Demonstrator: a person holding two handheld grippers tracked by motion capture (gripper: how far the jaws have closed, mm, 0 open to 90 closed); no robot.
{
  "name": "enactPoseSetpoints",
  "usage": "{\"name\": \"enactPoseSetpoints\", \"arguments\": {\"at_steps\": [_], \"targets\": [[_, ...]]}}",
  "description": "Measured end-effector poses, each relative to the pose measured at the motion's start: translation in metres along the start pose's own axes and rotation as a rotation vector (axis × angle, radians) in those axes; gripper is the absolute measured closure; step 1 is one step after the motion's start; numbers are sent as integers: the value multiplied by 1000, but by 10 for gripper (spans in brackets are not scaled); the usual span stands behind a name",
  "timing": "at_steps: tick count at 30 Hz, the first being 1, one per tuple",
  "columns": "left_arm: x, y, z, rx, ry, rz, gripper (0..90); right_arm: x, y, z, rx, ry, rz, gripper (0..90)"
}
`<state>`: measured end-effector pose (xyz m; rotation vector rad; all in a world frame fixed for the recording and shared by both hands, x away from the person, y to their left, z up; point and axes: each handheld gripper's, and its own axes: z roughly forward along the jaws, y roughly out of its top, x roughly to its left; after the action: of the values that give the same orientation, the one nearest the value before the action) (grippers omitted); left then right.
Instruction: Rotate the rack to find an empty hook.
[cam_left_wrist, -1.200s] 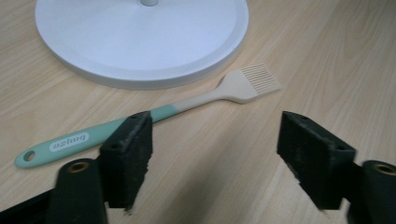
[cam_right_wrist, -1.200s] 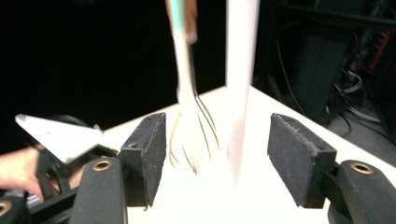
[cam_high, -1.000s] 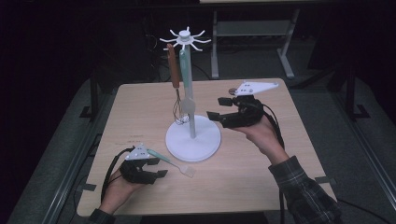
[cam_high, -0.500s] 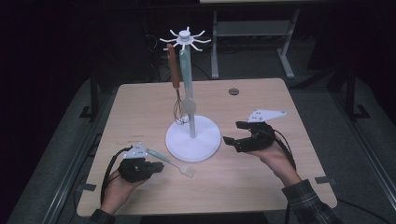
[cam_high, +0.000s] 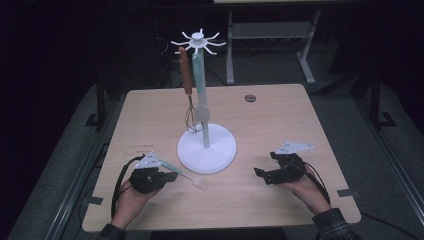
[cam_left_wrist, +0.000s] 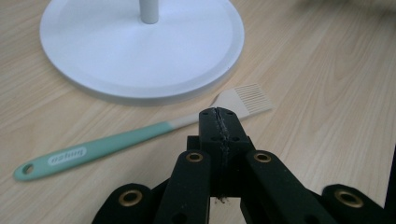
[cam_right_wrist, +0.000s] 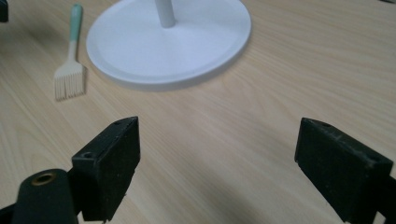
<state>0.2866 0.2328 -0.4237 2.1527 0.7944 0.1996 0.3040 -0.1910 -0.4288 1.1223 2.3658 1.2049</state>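
Observation:
A white utensil stand (cam_high: 206, 147) with a round base rises mid-table; a brown-handled whisk (cam_high: 187, 80) and a mint-handled utensil (cam_high: 199, 75) hang from its top hooks. A mint-handled basting brush (cam_high: 189, 176) lies flat on the table in front of the base. My left gripper (cam_high: 169, 177) rests at the front left beside the brush's handle. Its jaws are shut together (cam_left_wrist: 219, 125) on nothing, and the brush (cam_left_wrist: 93, 150) lies just beyond them. My right gripper (cam_high: 265, 166) sits low at the front right, open, with bare wood between its fingers (cam_right_wrist: 217, 154). It faces the base (cam_right_wrist: 168, 42) and the brush (cam_right_wrist: 70, 74).
A small dark disc (cam_high: 250, 98) lies on the far right part of the wooden table (cam_high: 280, 120). Metal desk legs (cam_high: 230, 45) stand behind the table in the dark. Both hands rest near the front edge.
My right gripper has drawn back from beside the stand toward the front right of the table and come down low. The left gripper and the brush have stayed put.

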Motion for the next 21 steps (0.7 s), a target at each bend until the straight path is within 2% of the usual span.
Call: {"name": "enactPoseSetpoints", "arguments": {"at_steps": [8, 15, 17, 21], "targets": [[-2, 9, 13, -17, -8, 18, 898, -3, -17, -1, 22, -42, 19, 143], [-6, 17, 26, -19, -18, 38, 899, -5, -19, -2, 19, -54, 23, 143], [-7, 19, 26, -23, -17, 46, 899, -5, -19, -2, 21, -52, 23, 143], [-9, 34, 16, -49, -40, 23, 899, -5, -19, -1, 23, -49, 26, 143]]}}
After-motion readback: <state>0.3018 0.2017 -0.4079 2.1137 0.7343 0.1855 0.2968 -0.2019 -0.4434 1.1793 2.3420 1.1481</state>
